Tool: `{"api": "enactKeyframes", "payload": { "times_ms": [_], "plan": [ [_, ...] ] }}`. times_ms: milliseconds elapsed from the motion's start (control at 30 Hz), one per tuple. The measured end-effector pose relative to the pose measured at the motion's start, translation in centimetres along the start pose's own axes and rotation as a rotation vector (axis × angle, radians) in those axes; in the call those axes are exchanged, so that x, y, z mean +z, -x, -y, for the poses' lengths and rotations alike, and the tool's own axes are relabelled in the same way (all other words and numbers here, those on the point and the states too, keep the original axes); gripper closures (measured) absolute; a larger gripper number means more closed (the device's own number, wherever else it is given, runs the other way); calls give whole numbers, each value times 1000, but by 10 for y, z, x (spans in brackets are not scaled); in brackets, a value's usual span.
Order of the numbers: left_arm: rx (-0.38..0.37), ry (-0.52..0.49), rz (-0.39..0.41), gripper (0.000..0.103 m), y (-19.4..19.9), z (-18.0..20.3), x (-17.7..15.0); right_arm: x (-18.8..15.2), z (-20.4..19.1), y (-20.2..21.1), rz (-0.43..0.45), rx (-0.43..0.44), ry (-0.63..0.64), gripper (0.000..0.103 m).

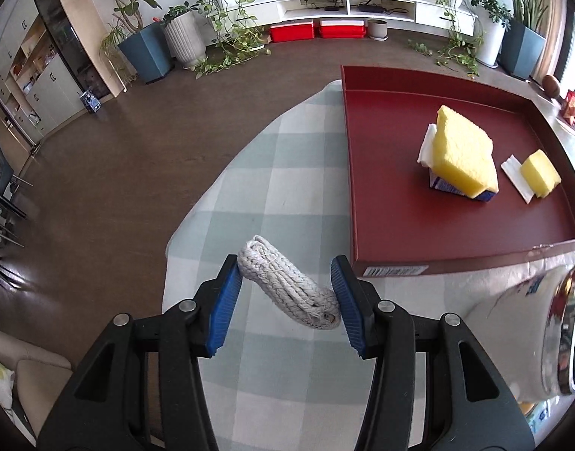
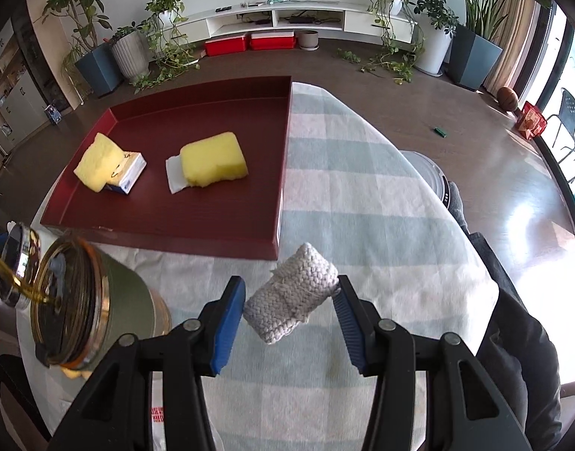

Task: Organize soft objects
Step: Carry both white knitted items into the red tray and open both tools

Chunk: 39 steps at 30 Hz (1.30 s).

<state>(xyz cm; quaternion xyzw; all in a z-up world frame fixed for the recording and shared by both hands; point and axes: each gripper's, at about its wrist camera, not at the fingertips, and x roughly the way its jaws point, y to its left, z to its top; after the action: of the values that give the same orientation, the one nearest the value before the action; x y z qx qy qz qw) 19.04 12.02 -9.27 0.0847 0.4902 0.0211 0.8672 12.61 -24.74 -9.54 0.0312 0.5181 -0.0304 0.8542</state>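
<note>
My left gripper is shut on a coiled bundle of white rope, held above the checked cloth. My right gripper is shut on a folded grey knitted cloth, held above the cloth near the tray's front corner. The dark red tray holds a large yellow sponge leaning on a small blue-and-white box, and a smaller yellow sponge on a white tissue. The right wrist view shows the tray and both sponges.
A checked pale-green tablecloth covers the table. An open glass jar with a metal lid lies at the front left of the right wrist view. Plant pots, a TV shelf and red boxes line the far wall. The person's legs are at the right.
</note>
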Motion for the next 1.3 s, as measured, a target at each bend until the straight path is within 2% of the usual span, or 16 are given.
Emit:
{"api": "enactKeyframes", "payload": {
  "times_ms": [300,500,800,1300],
  "plan": [
    [-59,-83,19,56,-16,42,37,53,-21,-23,13,48,43,51],
    [-116,-155,14,56,-21,69,51,70,-45,-42,-9,99,82,51],
    [-161,-221,-17,55,-37,89,54,69,-67,-71,-88,161,125,51],
    [-185,-214,-45,53,-50,97,53,61,-74,-96,-167,184,126,50]
  ]
}}
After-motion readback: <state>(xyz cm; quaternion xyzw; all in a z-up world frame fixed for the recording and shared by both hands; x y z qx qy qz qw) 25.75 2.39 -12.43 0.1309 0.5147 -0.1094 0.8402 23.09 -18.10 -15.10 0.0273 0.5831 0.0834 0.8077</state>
